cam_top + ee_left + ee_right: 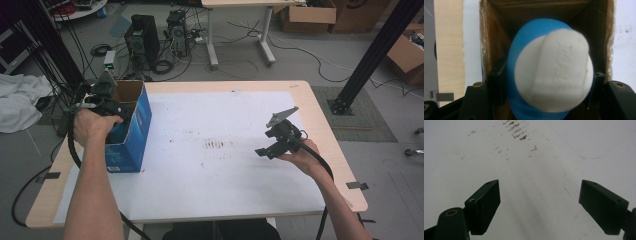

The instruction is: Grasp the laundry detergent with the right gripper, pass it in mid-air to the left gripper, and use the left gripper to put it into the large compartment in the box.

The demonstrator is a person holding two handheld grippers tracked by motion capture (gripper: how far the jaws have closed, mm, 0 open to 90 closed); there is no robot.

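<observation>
My left gripper (546, 91) is shut on a blue bottle (527, 35) with a white cap (554, 70), seen cap-end on in the left gripper view. Its black fingers (496, 83) press on both sides of the bottle. The bottle hangs in the open top of a cardboard box (496, 15). In the high view that box (134, 137) is blue outside and stands at the table's left edge, with the left gripper (116, 122) reaching down into it. The right gripper (264, 150) hovers over the right half of the table. It is open (541, 205) with nothing between its jaws.
A white sheet (215, 170) covers most of the wooden table (320, 115), with brown smudges (215, 145) near its middle. Computer cases, cables and cardboard boxes sit on the floor beyond the far edge. A black post (372, 55) stands at the right.
</observation>
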